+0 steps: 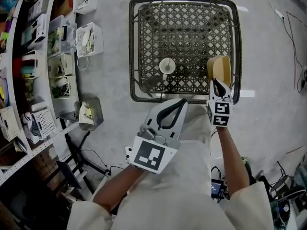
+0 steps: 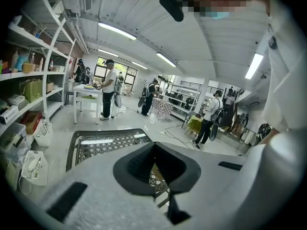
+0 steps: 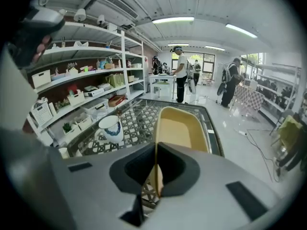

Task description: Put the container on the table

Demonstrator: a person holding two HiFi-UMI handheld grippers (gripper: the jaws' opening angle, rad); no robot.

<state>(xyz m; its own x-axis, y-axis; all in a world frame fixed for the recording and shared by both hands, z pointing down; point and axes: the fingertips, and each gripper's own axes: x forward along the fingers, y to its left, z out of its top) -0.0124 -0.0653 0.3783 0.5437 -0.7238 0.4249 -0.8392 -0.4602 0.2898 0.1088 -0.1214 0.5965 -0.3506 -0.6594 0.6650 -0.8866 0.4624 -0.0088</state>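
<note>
A tan oblong container is over the right front part of the dark lattice table. My right gripper is shut on its near rim. In the right gripper view the container stretches away from the right gripper above the table; whether it touches the tabletop I cannot tell. My left gripper hangs at the table's front edge, shut and holding nothing. In the left gripper view, the left gripper has its jaws pressed together, the table beyond.
A white cup with a blue band stands on the table near its front middle. Shelves with boxes run along the left, white baskets and a bin on the floor beside them. Cables trail right. People stand far off.
</note>
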